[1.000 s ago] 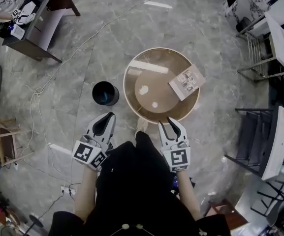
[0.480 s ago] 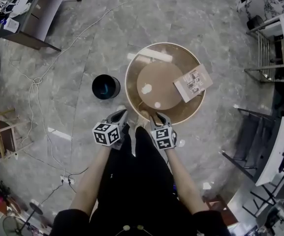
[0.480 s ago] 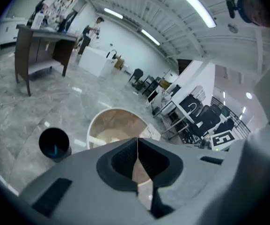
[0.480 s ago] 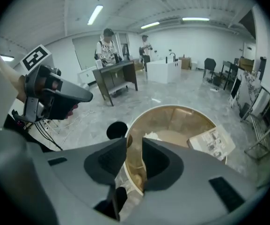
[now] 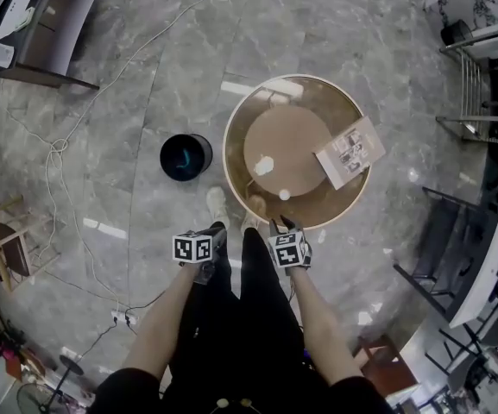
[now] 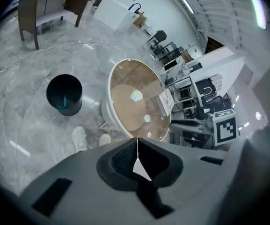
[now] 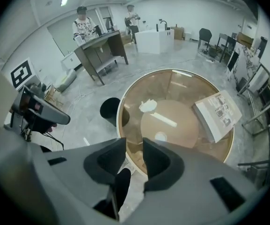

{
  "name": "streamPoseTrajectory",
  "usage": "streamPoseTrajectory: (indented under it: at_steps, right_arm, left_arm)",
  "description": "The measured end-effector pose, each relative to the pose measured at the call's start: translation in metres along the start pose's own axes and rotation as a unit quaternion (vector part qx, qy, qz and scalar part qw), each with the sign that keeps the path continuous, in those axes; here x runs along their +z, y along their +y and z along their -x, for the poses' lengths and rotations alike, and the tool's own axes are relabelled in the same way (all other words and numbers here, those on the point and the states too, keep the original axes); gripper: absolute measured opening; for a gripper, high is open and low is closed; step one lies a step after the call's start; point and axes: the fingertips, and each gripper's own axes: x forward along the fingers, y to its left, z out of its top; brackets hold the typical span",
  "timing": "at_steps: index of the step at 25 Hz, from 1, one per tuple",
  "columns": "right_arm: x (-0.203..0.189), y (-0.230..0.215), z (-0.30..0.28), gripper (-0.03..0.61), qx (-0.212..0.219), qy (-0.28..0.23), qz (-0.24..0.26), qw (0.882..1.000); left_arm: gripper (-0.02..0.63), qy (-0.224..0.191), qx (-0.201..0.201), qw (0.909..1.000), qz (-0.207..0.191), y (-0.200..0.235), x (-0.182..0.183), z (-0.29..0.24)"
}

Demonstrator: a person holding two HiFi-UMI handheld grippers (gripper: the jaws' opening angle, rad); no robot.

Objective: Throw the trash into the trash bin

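A crumpled white paper (image 5: 264, 164) lies on the round glass table (image 5: 318, 102), with a small white scrap (image 5: 284, 194) nearer me. The black trash bin (image 5: 185, 157) stands on the floor just left of the table. My left gripper (image 5: 215, 229) hangs low by my left leg; in the left gripper view its jaws (image 6: 137, 140) meet, with nothing between them. My right gripper (image 5: 281, 224) hangs by my right leg near the table's rim. Its jaws (image 7: 134, 150) stand apart and empty, above the paper (image 7: 148, 106) and beside the bin (image 7: 109, 110).
A printed booklet (image 5: 349, 152) lies on the table's right side. A white cable (image 5: 59, 149) snakes over the floor at left, near a dark desk (image 5: 54, 24). Metal racks and chairs (image 5: 456, 231) line the right. Two people (image 7: 82, 20) stand at a far desk.
Both grippers have sunk from in front of my chest to beside my legs, so they look smaller. The left one has also rolled. The table, paper and bin have stayed put.
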Motion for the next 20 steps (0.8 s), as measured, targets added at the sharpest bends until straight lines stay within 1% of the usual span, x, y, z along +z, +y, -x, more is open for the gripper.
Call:
streamPoseTrajectory:
  at_steps: [2,8,10,13,15,17,19,20]
  right_arm:
    - [0.01,-0.003,-0.014,0.123,-0.001,-0.006,-0.002,1.0]
    - [0.045,-0.009,-0.054,0.143,0.001,0.003,-0.012,1.0]
    - [0.053,-0.016,-0.07,0.147,-0.007,0.005,-0.014,1.0]
    - [0.069,-0.027,-0.09,0.153,-0.025,-0.003,-0.018,1.0]
    - [0.075,-0.029,-0.104,0.153,-0.024,-0.003,-0.035,0.999]
    - [0.08,-0.029,-0.118,0.153,-0.018,-0.005,-0.064,0.998]
    - [0.082,-0.031,-0.131,0.156,-0.02,-0.001,-0.085,0.996]
    - [0.081,-0.031,-0.136,0.156,-0.024,0.005,-0.087,0.996]
  left_arm:
    - [0.008,0.001,0.002,1.0,-0.004,0.011,0.007,-0.004]
    - [0.008,-0.027,-0.004,0.9988,-0.041,0.033,0.067,-0.02]
    - [0.008,-0.033,-0.003,0.9983,-0.048,0.041,0.084,-0.028]
    - [0.009,-0.038,-0.003,0.9981,-0.049,0.051,0.104,-0.039]
    - [0.017,-0.034,-0.011,0.9982,-0.048,0.054,0.111,-0.046]
    - [0.06,-0.023,-0.027,0.9984,-0.045,0.052,0.113,-0.053]
    - [0.063,-0.012,-0.045,0.9981,-0.041,0.048,0.111,-0.058]
    - [0.063,-0.008,-0.053,0.9979,-0.038,0.045,0.109,-0.06]
